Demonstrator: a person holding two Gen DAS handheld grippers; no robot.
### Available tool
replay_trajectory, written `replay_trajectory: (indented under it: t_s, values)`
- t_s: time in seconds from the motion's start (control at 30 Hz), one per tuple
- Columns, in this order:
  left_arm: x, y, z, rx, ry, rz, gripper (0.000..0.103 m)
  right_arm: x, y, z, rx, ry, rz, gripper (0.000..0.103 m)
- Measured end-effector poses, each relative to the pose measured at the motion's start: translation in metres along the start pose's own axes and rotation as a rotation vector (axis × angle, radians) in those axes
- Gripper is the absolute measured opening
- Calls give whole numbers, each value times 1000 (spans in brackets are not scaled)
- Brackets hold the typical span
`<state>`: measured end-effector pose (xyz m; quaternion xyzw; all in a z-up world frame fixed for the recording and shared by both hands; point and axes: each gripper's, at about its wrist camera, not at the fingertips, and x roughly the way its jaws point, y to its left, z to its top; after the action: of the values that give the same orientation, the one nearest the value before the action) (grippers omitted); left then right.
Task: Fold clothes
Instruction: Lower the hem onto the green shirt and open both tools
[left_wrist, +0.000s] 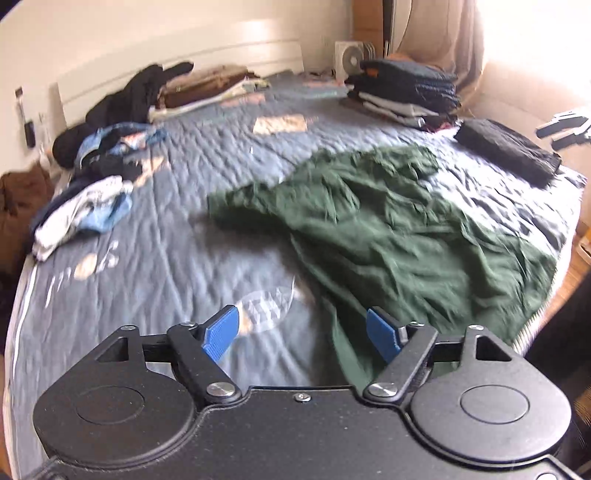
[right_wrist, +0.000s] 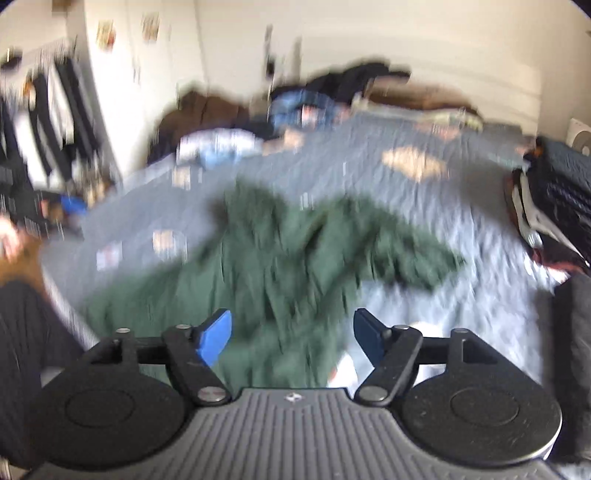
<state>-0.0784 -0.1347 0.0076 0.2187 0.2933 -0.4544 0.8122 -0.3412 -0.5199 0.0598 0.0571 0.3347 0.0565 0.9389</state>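
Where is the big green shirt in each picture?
Left wrist view: the green shirt lies crumpled right of the middle, on the bed's near right part.
Right wrist view: the green shirt fills the middle, blurred, just ahead of the open fingers.
Shared landmark: the stack of folded clothes, on the right in both.

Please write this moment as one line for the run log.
left gripper: open, empty | right gripper: open, empty | green garment: crumpled, unfolded on bed

One green garment (left_wrist: 399, 229), one folded black item (left_wrist: 508, 149), one folded stack (left_wrist: 406, 92), two grippers.
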Motion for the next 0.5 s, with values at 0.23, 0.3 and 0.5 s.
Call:
replay_trajectory:
  t_s: [0.23,0.3,0.5]
  values:
    - [77,-54,54,275,-49,105,86,77,6,48,138,-260,54,77]
    - [92,-67,60,371,-67,124,87,100,1,56,155,-260,77,77]
    - [169,-92,80,526,-73,103,87,131,-23,65,195,-282,94,78]
